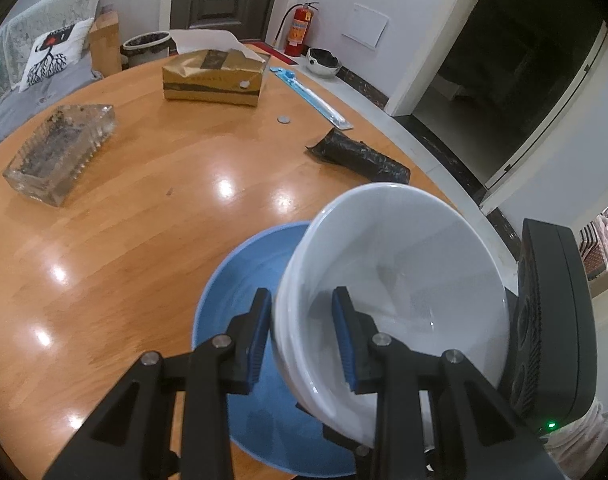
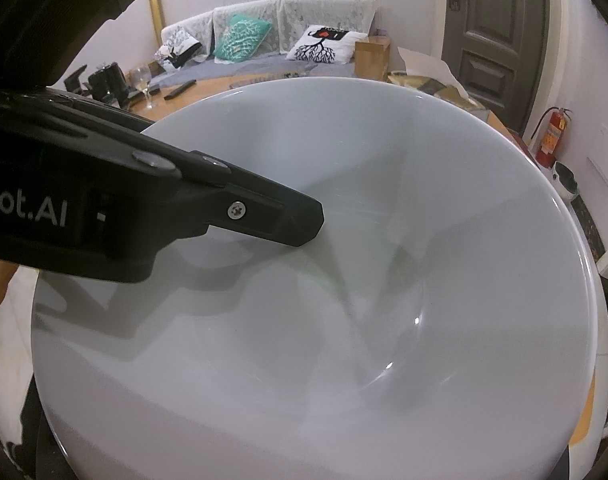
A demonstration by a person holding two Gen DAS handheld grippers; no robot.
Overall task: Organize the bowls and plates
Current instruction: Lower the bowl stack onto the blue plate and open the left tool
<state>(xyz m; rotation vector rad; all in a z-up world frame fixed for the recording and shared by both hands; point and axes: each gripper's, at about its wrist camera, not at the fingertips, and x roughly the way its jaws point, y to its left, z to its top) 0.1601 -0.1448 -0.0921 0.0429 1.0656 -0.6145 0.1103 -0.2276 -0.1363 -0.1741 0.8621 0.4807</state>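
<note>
My left gripper (image 1: 302, 328) is shut on the rim of a white bowl (image 1: 404, 272). One blue pad sits outside the wall and the other inside. The bowl hangs tilted just above a blue plate (image 1: 240, 280), which rests on the round wooden table (image 1: 144, 240). In the right wrist view the white bowl (image 2: 344, 280) fills nearly the whole frame, and one of the left gripper's fingers (image 2: 272, 220) reaches into it from the left. The right gripper's black housing (image 1: 552, 320) stands close behind the bowl. Its fingers are hidden by the bowl in both views.
On the table lie a glass ashtray (image 1: 60, 152), a gold tissue box (image 1: 214, 78), a black roll (image 1: 360, 156), a coin (image 1: 283, 120) and a blue packet (image 1: 312, 96). A wine glass (image 2: 142, 80) and a black kettle (image 2: 108, 78) stand at the far side.
</note>
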